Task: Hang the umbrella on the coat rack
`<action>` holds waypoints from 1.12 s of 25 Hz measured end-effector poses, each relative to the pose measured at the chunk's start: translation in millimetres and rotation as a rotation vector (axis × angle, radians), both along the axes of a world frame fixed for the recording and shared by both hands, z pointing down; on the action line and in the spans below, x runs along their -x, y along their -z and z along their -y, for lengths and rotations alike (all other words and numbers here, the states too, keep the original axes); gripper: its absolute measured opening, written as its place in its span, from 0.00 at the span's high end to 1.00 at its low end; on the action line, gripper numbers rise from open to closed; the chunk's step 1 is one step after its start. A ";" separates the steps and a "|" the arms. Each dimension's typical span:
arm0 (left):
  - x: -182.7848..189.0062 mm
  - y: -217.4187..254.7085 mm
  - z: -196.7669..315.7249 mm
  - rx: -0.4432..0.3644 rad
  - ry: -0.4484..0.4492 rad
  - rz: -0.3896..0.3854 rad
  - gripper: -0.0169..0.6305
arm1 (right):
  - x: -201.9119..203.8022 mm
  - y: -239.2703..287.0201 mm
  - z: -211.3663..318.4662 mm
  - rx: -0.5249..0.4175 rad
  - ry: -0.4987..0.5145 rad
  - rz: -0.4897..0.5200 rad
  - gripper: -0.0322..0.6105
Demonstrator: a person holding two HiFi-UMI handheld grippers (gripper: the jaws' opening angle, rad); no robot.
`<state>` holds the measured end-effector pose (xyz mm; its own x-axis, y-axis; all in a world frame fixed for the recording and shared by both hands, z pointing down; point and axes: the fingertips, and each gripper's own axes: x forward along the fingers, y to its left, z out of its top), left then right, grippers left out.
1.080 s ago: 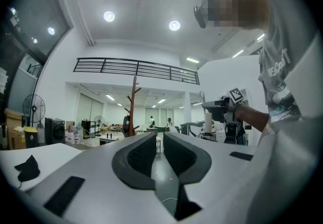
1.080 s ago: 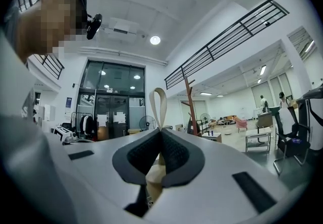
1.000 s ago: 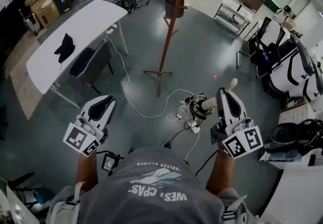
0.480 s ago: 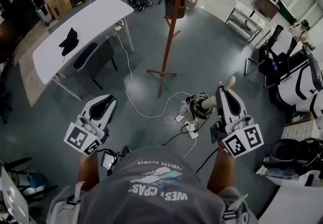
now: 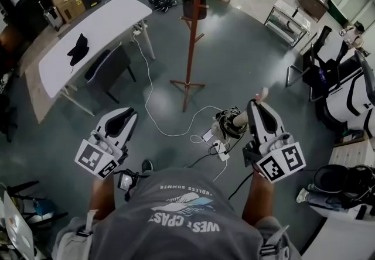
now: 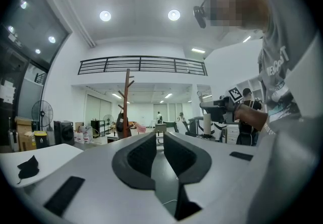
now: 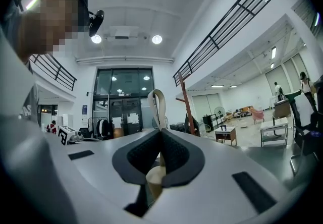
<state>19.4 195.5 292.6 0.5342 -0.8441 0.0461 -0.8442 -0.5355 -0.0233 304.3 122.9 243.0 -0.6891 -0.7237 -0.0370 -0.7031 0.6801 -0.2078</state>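
In the head view the brown wooden coat rack [image 5: 191, 30] stands on the grey floor ahead of me, with a dark bag [image 5: 188, 1] hanging on it. My right gripper [image 5: 256, 104] is shut on the beige handle [image 7: 154, 181] of a folded black-and-white umbrella [image 5: 226, 125], which hangs to the left of the jaws. The handle's strap loop [image 7: 159, 108] sticks up past the jaws. My left gripper [image 5: 120, 118] is held level at the lower left, its jaws nearly together with nothing between them. The rack also shows far off as a thin pole [image 6: 126, 102] and a slanted pole [image 7: 185, 102].
A white table [image 5: 99, 24] with a black cloth [image 5: 76, 51] and a dark chair [image 5: 105, 69] stand at the left. A white cable [image 5: 150, 101] and a power strip [image 5: 214, 143] lie on the floor. Office chairs [image 5: 345, 92] crowd the right side.
The view has shifted: the coat rack now sits a little further left and more upright in the picture. Both grippers keep their places, and the right one still holds the umbrella.
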 end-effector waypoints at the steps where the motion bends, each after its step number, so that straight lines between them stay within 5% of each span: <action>1: -2.4 -0.5 2.4 0.001 -0.005 0.001 0.89 | -2.1 -1.6 1.3 0.003 -0.003 0.001 0.90; 13: -2.1 -4.0 57.8 0.007 -0.122 -0.009 0.89 | -4.7 -9.5 19.5 0.026 -0.111 -0.005 0.90; 28: 57.7 1.5 161.1 -0.017 -0.257 -0.046 0.89 | 47.5 -3.1 77.2 0.036 -0.274 -0.021 0.90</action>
